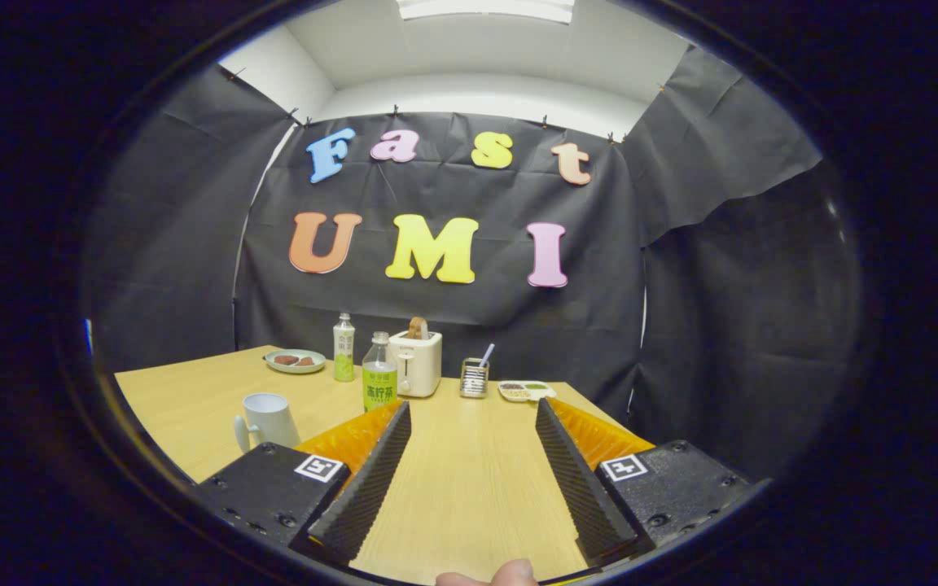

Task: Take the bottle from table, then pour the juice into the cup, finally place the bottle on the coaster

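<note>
Gripper (473,415) released, fingers spread over bare tabletop (469,480). Bottle (379,372) stands beyond them toward the far edge; cup (267,420) by the left finger.

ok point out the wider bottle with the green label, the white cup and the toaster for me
wider bottle (379,384), gripper view, on its green label.
white cup (268,419), gripper view, on its side wall.
toaster (418,365), gripper view, on its front face.
gripper (473,423), gripper view, open, fingers apart over bare table.

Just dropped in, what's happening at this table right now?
A person's handheld gripper hangs open above the table, holding nothing. The bottle stands upright beyond the fingers, next to the toaster. The white cup sits beside one finger. Nothing has been picked up yet.
</note>
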`<state>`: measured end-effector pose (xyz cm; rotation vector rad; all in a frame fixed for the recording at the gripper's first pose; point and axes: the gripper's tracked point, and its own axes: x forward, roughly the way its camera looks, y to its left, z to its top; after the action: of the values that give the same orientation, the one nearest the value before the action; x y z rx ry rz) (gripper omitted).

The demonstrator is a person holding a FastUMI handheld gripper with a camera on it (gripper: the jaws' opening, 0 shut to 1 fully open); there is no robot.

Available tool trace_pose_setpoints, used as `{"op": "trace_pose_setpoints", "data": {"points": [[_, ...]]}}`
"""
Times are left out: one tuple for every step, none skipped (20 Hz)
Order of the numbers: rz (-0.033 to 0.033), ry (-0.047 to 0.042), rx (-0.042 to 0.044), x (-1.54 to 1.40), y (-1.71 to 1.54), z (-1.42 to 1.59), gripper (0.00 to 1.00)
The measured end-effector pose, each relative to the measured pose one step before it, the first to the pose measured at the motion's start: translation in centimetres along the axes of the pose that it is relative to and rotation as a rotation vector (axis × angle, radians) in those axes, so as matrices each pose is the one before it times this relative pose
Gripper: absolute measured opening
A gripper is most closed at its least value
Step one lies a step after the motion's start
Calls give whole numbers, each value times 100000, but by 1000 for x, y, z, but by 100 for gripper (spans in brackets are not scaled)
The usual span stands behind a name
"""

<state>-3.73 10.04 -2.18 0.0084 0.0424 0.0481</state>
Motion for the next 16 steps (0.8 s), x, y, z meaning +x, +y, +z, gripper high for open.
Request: {"op": "trace_pose_setpoints", "data": {"points": [[-433, -767, -595, -128, -63, 223, 99], [13, -309, 90, 7, -87, 102, 99], [281, 150, 384, -25, 94, -6, 99], [527, 605, 553, 191, 251, -286, 99], [337, 620, 353, 81, 151, -237, 99], [284, 627, 596, 28, 18, -122, 99], [109, 209, 426, 87, -12, -29, 99], [-78, 213, 114, 32, -35, -14, 99], [-97, -101, -40, 25, -61, 25, 99], [-120, -275, 110, -27, -7, 43, 99], [-13, -184, -36, 115, 15, 32, 99], [61, 512, -102, 55, -47, -235, 99], [125, 594, 257, 60, 3, -163, 99], [164, 385, 535, 47, 53, -96, 100], [94, 254, 334, -30, -21, 19, 99], [-92, 141, 40, 65, -93, -124, 99]]}}
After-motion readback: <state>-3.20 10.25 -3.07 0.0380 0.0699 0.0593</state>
